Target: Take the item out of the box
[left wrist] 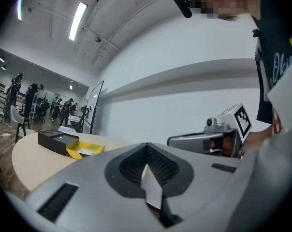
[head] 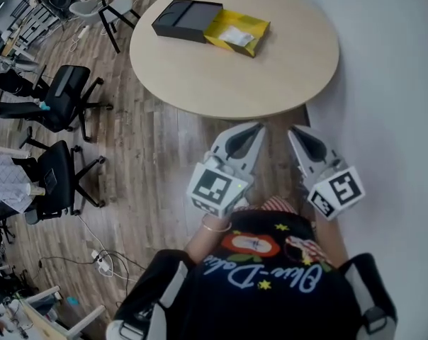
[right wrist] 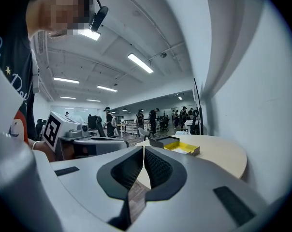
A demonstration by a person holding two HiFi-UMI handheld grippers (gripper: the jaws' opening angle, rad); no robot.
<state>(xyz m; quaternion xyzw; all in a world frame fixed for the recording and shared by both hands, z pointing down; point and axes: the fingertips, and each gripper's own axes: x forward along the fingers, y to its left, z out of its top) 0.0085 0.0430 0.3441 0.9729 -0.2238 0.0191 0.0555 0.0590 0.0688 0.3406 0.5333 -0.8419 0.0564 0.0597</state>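
A black box (head: 180, 20) lies on the far side of a round beige table (head: 271, 76). Its yellow inner tray (head: 256, 28) is slid out to the right and holds a white item (head: 234, 36). Both grippers hang near my chest, short of the table's near edge and well away from the box. My left gripper (head: 254, 128) is shut and holds nothing, and so is my right gripper (head: 293, 130). The left gripper view shows the left gripper (left wrist: 147, 147), the box (left wrist: 56, 139) and the tray (left wrist: 86, 150) far off. The right gripper view shows the right gripper (right wrist: 143, 148) and the tray (right wrist: 182, 149).
Black office chairs (head: 65, 98) stand on the wood floor at the left, with cables (head: 100, 261) near my feet. A white wall (head: 391, 83) runs along the right of the table. More chairs (head: 104, 9) stand beyond the table. People stand far off in the room (left wrist: 35, 100).
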